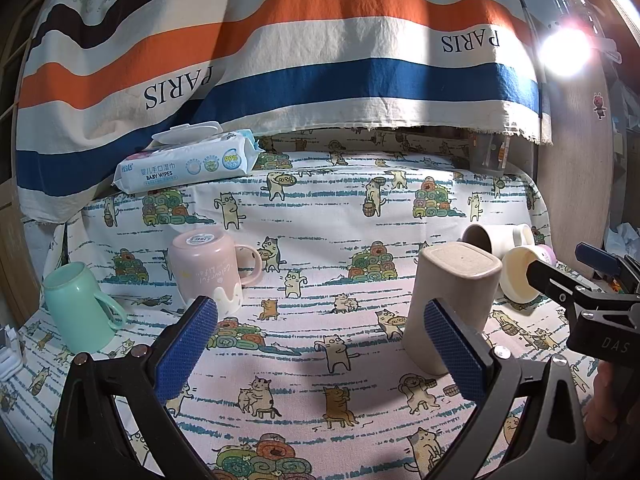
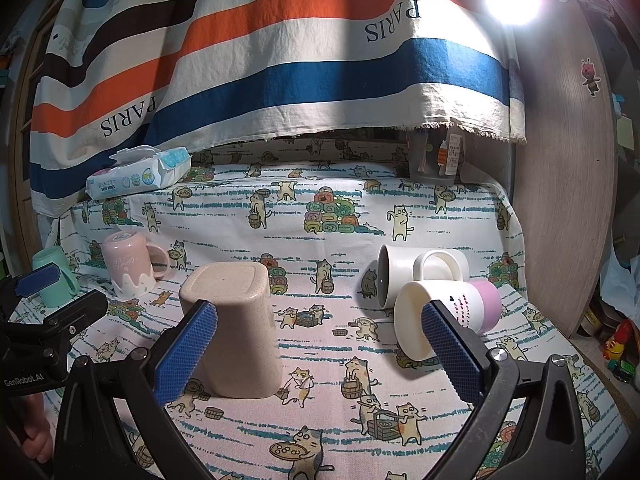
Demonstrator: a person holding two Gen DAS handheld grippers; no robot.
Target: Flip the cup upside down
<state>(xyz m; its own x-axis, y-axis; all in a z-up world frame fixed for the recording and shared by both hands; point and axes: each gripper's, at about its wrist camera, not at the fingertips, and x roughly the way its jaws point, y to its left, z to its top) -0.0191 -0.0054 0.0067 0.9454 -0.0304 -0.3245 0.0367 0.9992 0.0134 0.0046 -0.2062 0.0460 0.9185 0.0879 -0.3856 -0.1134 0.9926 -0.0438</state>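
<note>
five cups: three upside down [image 2: 236, 320], two on their sides [image 2: 416, 272]; both tongs [image 1: 320, 344] [image 2: 320, 344] wide, empty.

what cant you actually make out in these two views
- White mug, right wrist view: the cream and pink cup lying in front hides its lower side.
- Clear container at the back: contents dim under the striped cloth.
- Green cup, right wrist view: partly behind the left gripper.
- Baby wipes pack: small print unreadable.
</note>
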